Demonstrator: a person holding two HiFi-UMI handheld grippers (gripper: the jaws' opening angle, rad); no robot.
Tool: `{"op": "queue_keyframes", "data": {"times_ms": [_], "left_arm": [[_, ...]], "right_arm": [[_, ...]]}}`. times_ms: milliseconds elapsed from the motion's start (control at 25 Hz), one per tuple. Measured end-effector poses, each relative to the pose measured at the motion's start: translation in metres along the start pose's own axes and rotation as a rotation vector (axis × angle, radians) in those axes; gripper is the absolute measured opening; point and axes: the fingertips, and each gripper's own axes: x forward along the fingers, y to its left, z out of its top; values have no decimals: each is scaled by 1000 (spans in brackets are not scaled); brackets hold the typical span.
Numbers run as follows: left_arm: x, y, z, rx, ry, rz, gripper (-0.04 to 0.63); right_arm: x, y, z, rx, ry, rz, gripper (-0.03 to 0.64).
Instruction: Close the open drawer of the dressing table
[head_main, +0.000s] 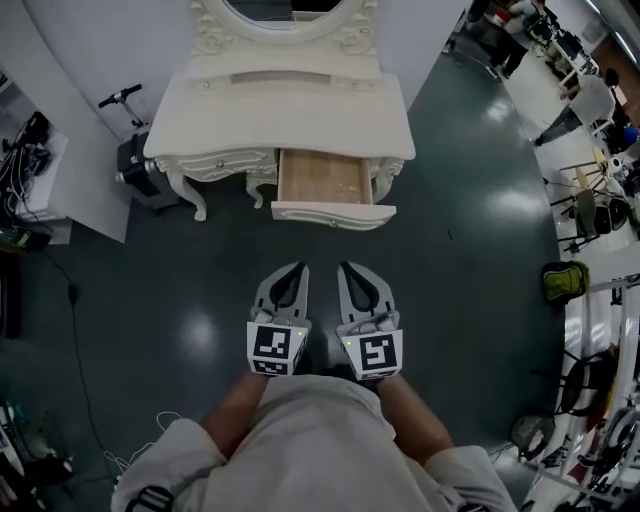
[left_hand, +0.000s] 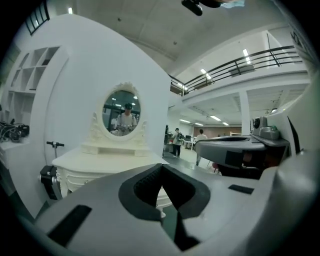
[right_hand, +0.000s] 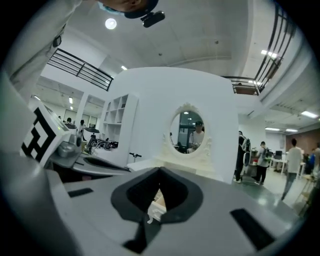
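The white dressing table stands ahead of me against a white wall, under an oval mirror. Its right-hand drawer is pulled out, showing a bare wooden bottom, and its white front faces me. My left gripper and right gripper are held side by side over the dark floor, a good step short of the drawer front. Both are shut with nothing in them. In the right gripper view, part of the drawer front shows through the gap behind the shut jaws. The left gripper view has the table to the left.
A small scooter is parked by the table's left legs. Cables trail over the floor at the left. Chairs, a green bag and racks crowd the right side. Glossy dark floor lies between me and the table.
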Motion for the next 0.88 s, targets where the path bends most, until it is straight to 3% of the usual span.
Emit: {"op": "queue_keyframes", "data": {"times_ms": [400,560,880], "left_arm": [[18,26,-14,-14,51,-9,5],[37,33,-25,-50,81,4,5],[85,54,-30,-34,141,33,5]], "right_arm": [[32,3,-18,20,66,46,14],[49,-3,-27,24,76,81,14],[101,-29,-49,79,94,156,14]]}}
